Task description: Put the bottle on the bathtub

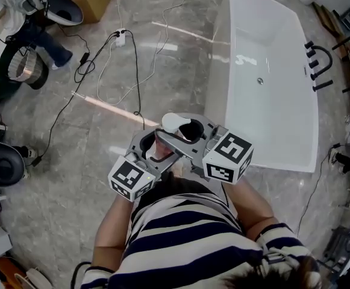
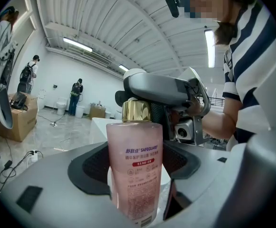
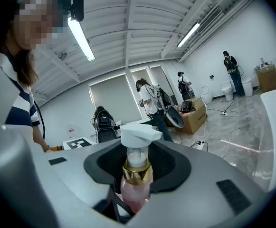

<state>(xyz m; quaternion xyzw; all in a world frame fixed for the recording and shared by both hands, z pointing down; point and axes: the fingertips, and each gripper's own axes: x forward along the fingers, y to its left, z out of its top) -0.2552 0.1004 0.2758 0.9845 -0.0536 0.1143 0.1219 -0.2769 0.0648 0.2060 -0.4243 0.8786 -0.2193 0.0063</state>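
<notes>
Pink-liquid pump bottle (image 2: pixel 134 170) clamped by left claw (image 1: pixel 153 153) and right claw (image 1: pixel 187 131), near bathtub (image 1: pixel 277 119).

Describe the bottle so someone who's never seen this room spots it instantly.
Near the white bathtub, a person holds the left gripper and right gripper face to face. Clamped between them is the bottle: clear pink, gold collar, white pump, unlike the grey grippers.

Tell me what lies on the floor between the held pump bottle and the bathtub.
Nothing: in the head view, only bare polished floor separates the pump bottle from the bathtub.
</notes>
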